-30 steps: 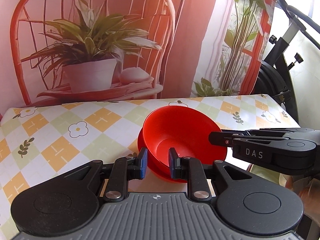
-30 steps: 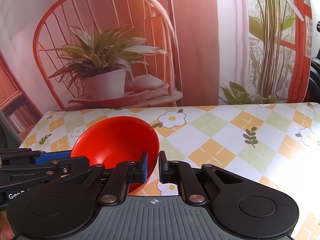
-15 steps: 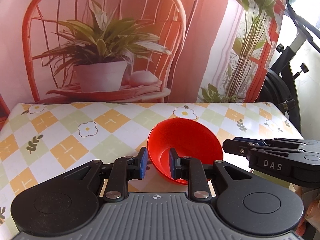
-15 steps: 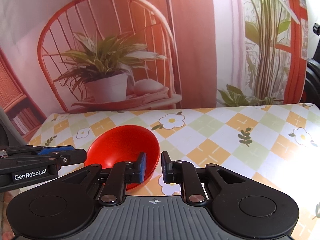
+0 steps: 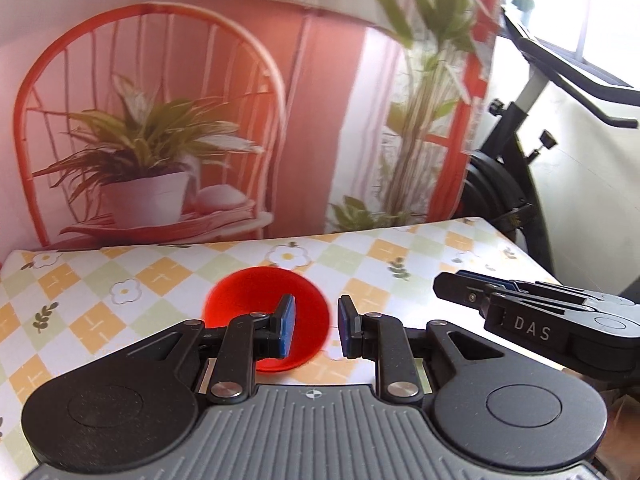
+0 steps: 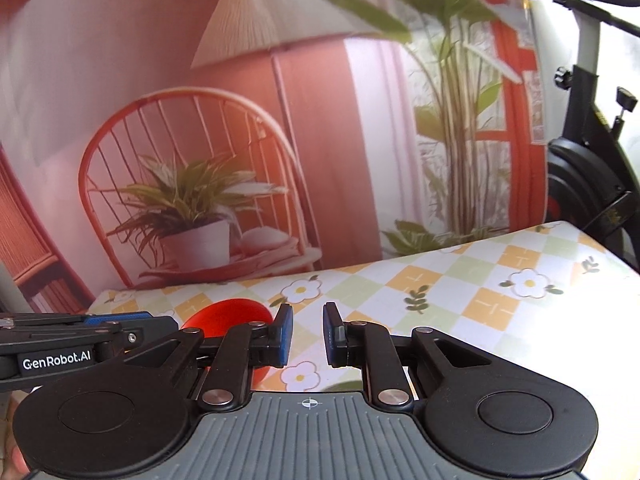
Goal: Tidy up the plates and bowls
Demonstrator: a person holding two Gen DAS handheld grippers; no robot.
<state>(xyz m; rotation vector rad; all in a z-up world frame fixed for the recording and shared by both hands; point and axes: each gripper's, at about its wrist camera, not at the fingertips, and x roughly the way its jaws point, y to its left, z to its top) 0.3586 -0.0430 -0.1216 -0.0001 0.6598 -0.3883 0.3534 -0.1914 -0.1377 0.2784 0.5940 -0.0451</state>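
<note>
I have both tongs spread open and empty: my left gripper (image 5: 313, 330) hangs above the red bowl (image 5: 256, 300), and my right gripper (image 6: 307, 338) sits just to the bowl's right. The bowl rests upright on the checked floral tablecloth (image 5: 380, 256), whether it is nested on another dish I cannot tell. To finish cleanly, I judge both grippers should lift straight away from the bowl without clipping its rim.

- A table (image 5: 400, 252) carries everything, covered by a checked cloth (image 5: 100, 320) of orange, pale green and white squares printed with daisies and leaf sprigs.
- A red bowl (image 5: 248, 296) sits upright on it, alone.
</note>
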